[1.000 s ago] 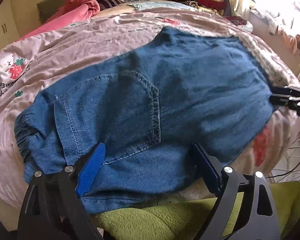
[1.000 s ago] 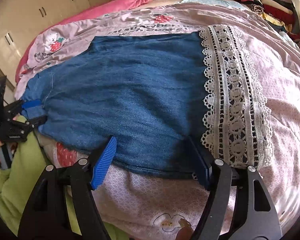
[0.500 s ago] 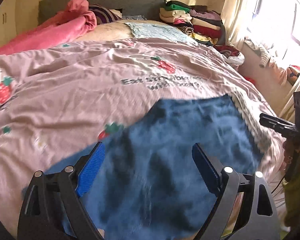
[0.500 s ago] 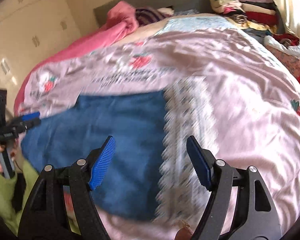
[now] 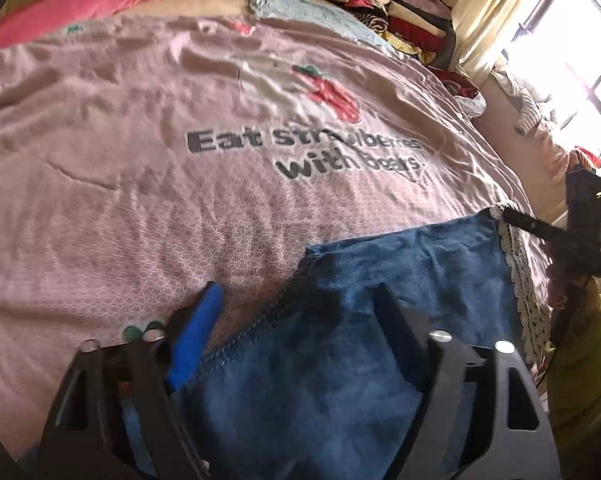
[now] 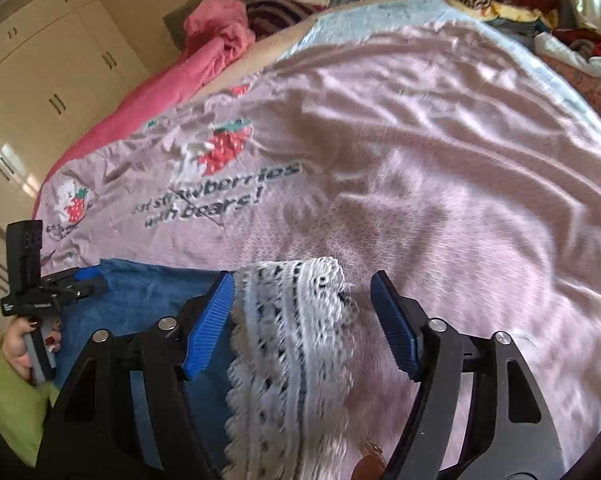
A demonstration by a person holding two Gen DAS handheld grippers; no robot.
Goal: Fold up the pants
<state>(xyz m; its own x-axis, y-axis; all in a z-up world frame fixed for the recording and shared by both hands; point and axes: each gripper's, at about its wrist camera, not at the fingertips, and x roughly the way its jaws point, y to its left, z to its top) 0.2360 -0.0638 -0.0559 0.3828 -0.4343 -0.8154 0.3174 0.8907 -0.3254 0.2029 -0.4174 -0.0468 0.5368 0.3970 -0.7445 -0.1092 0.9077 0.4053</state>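
Observation:
Blue denim pants [image 5: 400,280] lie flat on a pink bedspread [image 5: 220,200]; a white lace hem [image 6: 296,320] trims one end. My left gripper [image 5: 296,296] hovers over the pants' far corner at the seam edge. Its jaws are closing with denim between them, and the pads stand apart from the cloth. My right gripper [image 6: 302,280] straddles the far end of the lace hem. Its jaws are closing too: the left pad sits beside the lace and the right pad is clear of it. Each gripper shows at the other view's edge.
A stack of folded clothes [image 5: 388,8] sits at the bed's far right, with a pink blanket [image 5: 80,4] at the far left. Cream wardrobe doors [image 6: 40,80] stand to the left. A hand in a green sleeve [image 6: 20,344] holds the left gripper's handle.
Both grippers have travelled from the pants' near edge across the denim to its far edge. Both pairs of jaws stand narrower than before.

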